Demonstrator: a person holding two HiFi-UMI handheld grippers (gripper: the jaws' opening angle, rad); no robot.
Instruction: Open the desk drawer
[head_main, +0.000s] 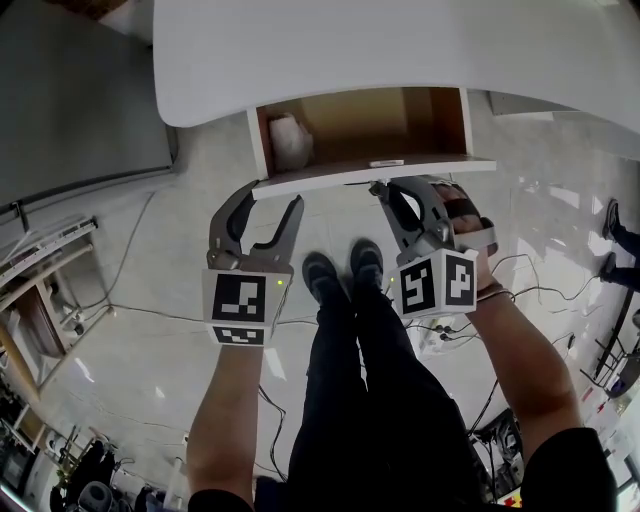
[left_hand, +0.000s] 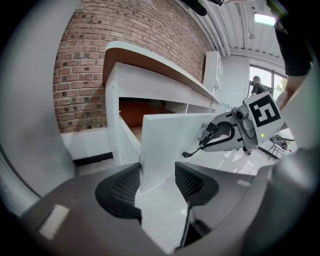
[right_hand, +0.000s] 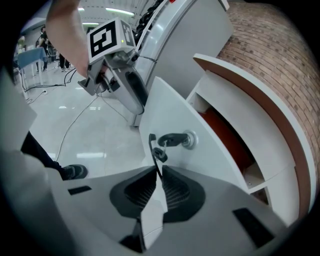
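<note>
The white desk drawer (head_main: 330, 178) stands pulled out under the desk top (head_main: 400, 50), its brown inside (head_main: 380, 125) showing. A black key (right_hand: 172, 140) sits in the lock of the drawer front (right_hand: 165, 110), and a thin black strap (right_hand: 154, 150) hangs from it. My right gripper (right_hand: 160, 182) is shut on that strap, close below the front's middle (head_main: 395, 195). My left gripper (head_main: 270, 198) is open at the front's left end. In the left gripper view the front's corner (left_hand: 170, 135) lies between the spread pads (left_hand: 192, 182).
A crumpled white thing (head_main: 290, 140) lies in the drawer's left corner. The person's shoes (head_main: 340, 265) stand on the glossy floor below the drawer. Cables (head_main: 530, 290) run at the right and shelving (head_main: 40, 260) is at the left. A brick wall (left_hand: 85, 60) backs the desk.
</note>
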